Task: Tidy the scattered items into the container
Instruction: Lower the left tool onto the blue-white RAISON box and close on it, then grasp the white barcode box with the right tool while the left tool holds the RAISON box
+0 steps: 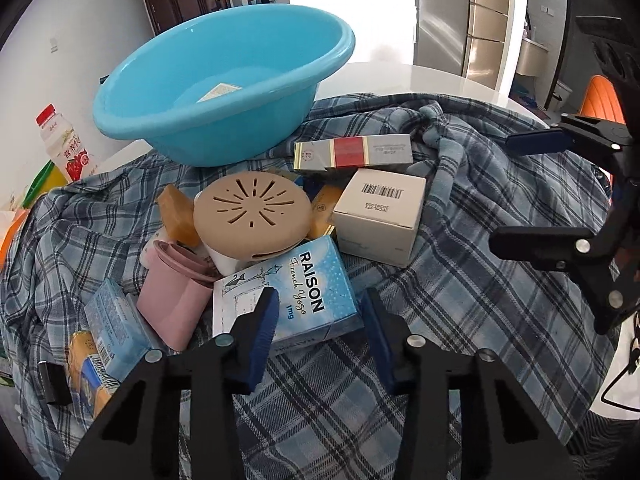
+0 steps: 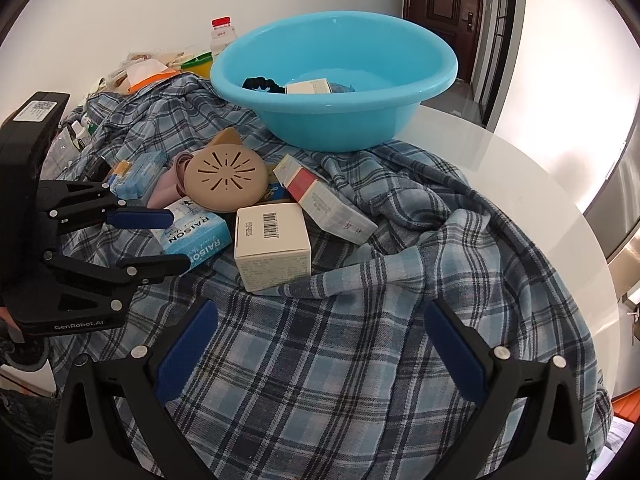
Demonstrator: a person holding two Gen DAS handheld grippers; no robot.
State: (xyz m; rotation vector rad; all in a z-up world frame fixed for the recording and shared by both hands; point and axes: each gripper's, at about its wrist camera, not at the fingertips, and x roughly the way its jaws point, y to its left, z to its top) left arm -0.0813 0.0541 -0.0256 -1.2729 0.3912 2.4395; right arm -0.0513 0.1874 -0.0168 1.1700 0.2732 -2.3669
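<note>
A blue RAISON box point(image 1: 292, 300) point(image 2: 200, 236) lies tilted at the near edge of a pile on a plaid cloth point(image 2: 320, 380). My left gripper point(image 1: 320, 294) point(image 2: 180, 240) has its jaws drawn in on the box's near right corner, one pad on its top face, the other at its right edge. My right gripper point(image 2: 320, 306) point(image 1: 500, 190) stands open over bare cloth, right of the pile. Behind the pile sits the blue basin point(image 1: 192, 136) point(image 2: 320, 128), holding a black scrunchie point(image 2: 260, 82) and a small box point(image 2: 308, 87).
The pile holds a tan slotted disc point(image 1: 252, 212), a white barcode box point(image 1: 380, 216), a grey and red carton point(image 1: 352, 154), a pink cup point(image 1: 176, 292), amber blocks point(image 1: 176, 216) and a pale blue packet point(image 1: 116, 320). A red-capped bottle point(image 1: 64, 144) stands left. The white table point(image 2: 520, 184) curves away right.
</note>
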